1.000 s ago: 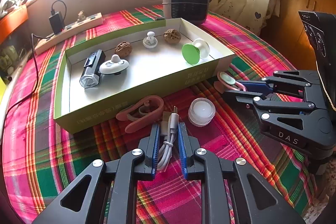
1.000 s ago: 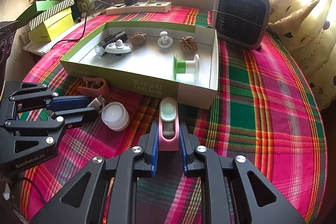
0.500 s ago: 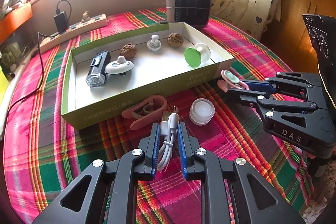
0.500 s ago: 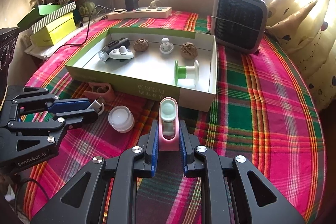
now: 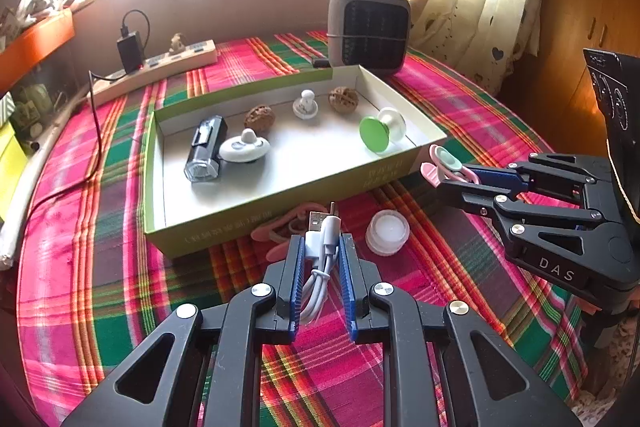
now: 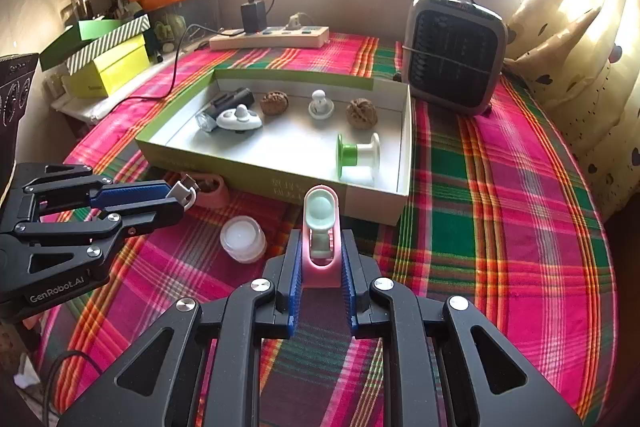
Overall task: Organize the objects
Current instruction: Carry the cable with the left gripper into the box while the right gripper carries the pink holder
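The left gripper [image 5: 320, 255], clamped on a coiled white USB cable [image 5: 320, 259], half hid a pink plastic clip [image 5: 276, 227] beside the shallow green cardboard box [image 5: 224, 223]. The right gripper [image 6: 320, 251] was closed on a pink-and-mint clip [image 6: 320, 227] before that box.

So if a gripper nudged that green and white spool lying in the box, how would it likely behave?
The green and white spool lies on its side on round flanges, so it would probably roll across the smooth floor of the box rather than slide. It looks like light plastic, so a small push likely suffices. The nearby box wall would probably stop it.
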